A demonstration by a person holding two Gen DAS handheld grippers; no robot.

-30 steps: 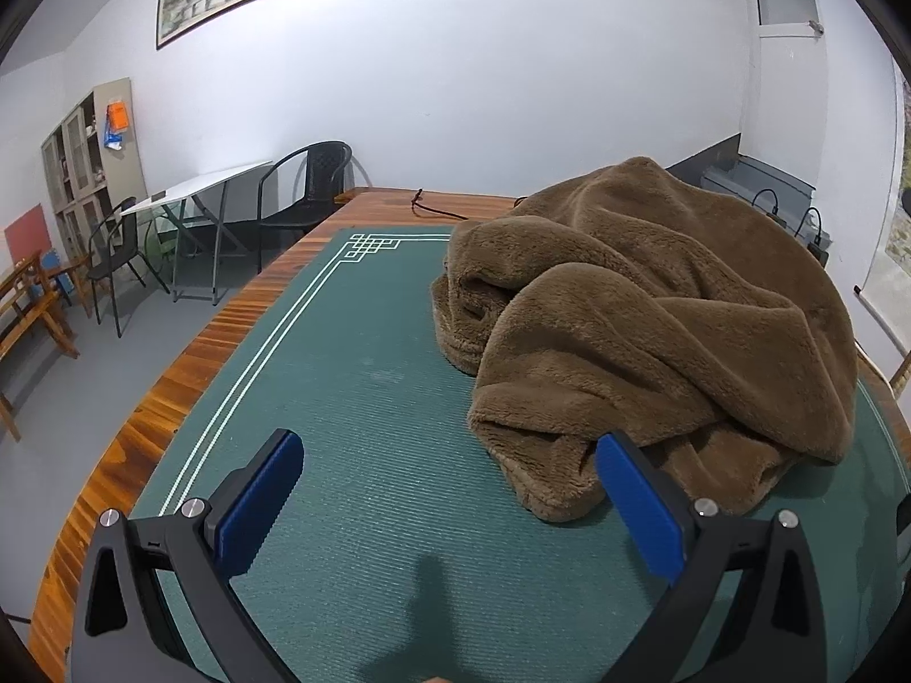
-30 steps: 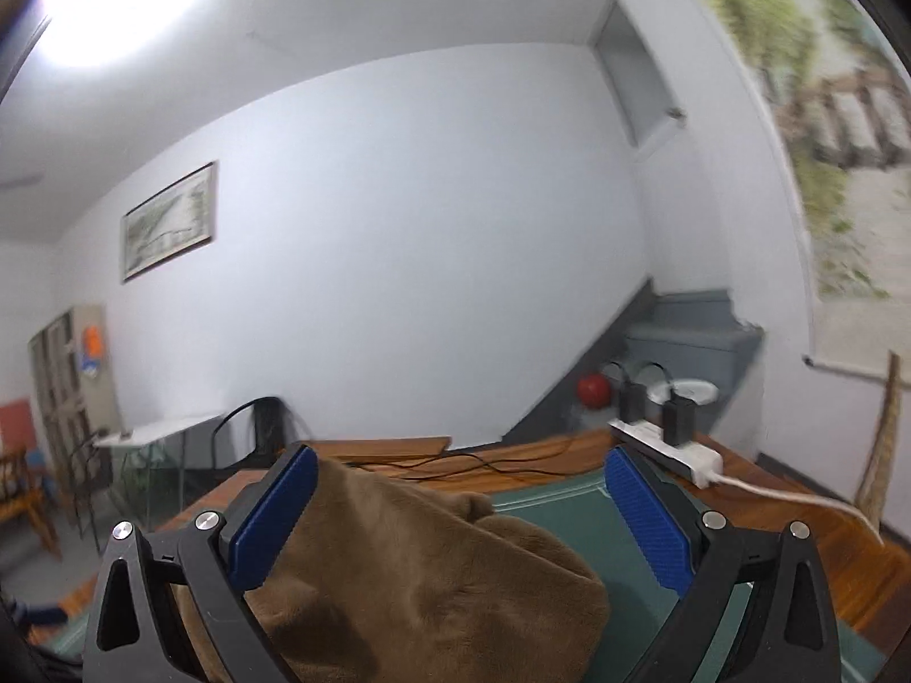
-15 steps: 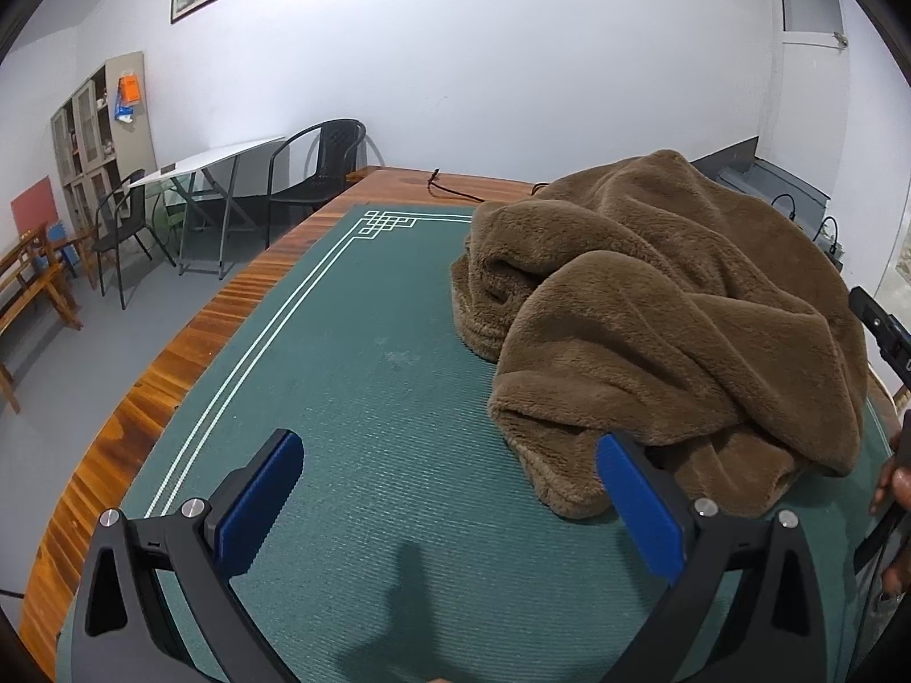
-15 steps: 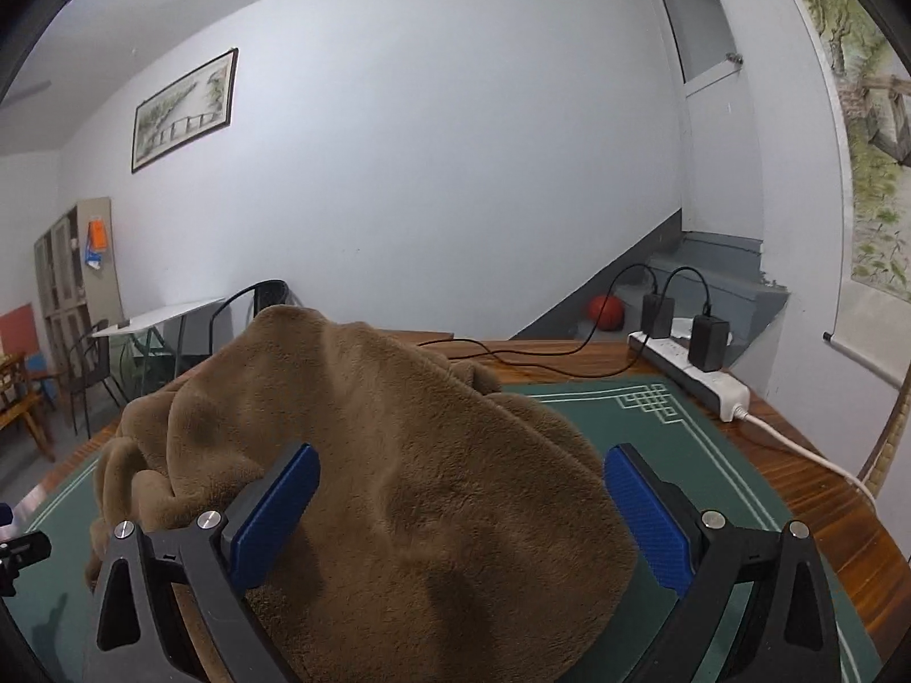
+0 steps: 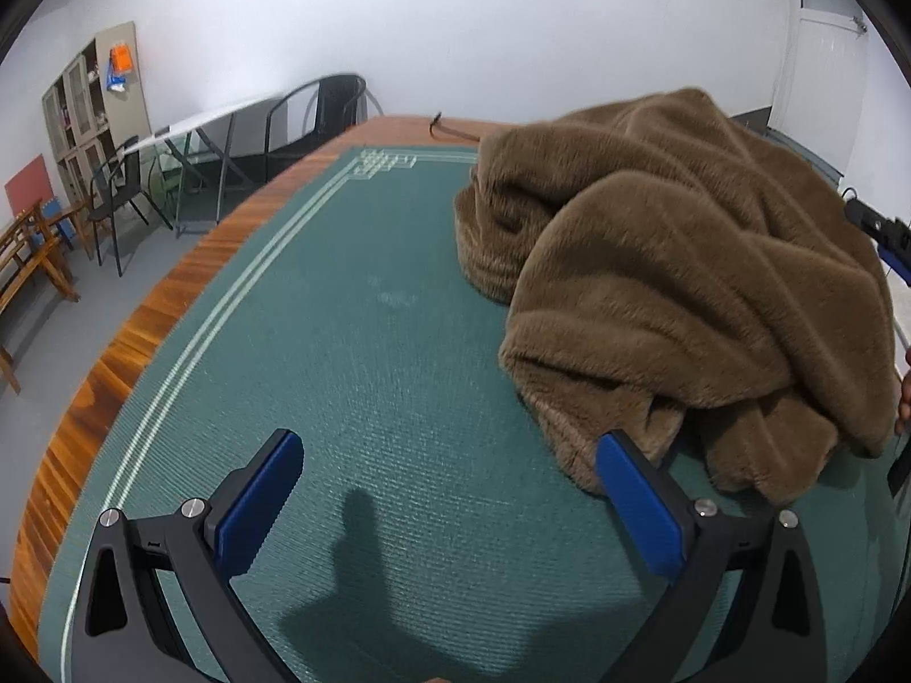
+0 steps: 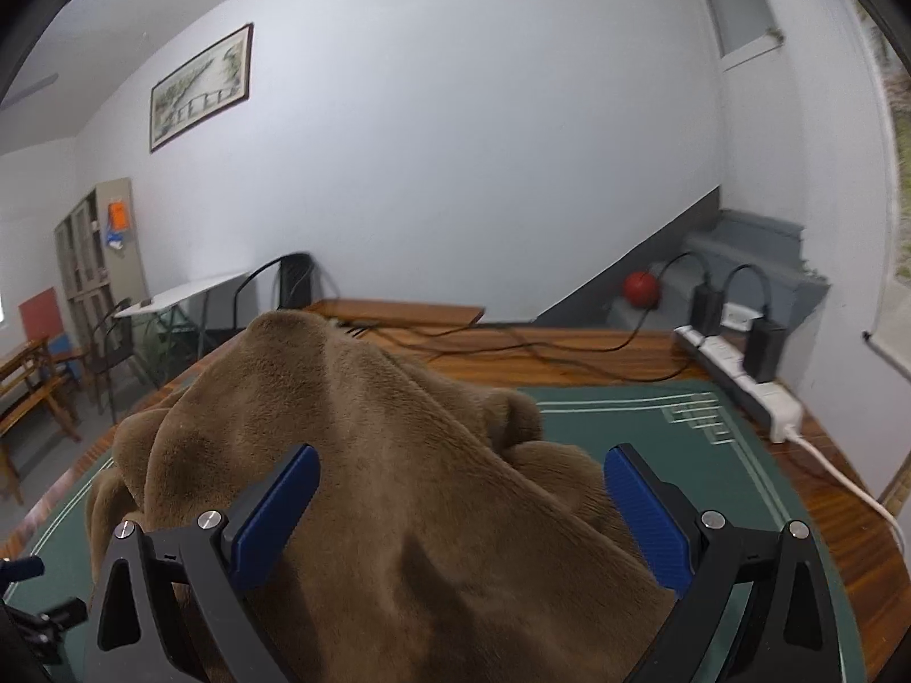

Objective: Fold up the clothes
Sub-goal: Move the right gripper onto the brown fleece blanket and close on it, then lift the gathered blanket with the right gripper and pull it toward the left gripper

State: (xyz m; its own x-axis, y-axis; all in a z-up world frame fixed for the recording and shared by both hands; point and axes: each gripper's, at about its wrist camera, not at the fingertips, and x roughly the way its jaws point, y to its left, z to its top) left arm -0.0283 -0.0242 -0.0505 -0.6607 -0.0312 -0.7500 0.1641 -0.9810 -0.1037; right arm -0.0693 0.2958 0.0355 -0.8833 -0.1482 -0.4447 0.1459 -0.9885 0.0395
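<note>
A brown fleece garment lies in a crumpled heap on the right half of the green mat. My left gripper hangs open above bare mat, its right finger close to the heap's near hem. In the right wrist view the same brown garment fills the lower middle, and my right gripper stands open just above its rumpled top with nothing pinched. The right gripper's tip shows at the far right edge of the left wrist view.
The mat covers a wooden table. A white power strip with black plugs and cables lies along the table's right edge. Chairs, a small white table and a cabinet stand on the floor to the left.
The right gripper has tilted down and moved in over the garment, which now fills its view. The left gripper has crept forward and lower toward the heap's near hem. Both stay open.
</note>
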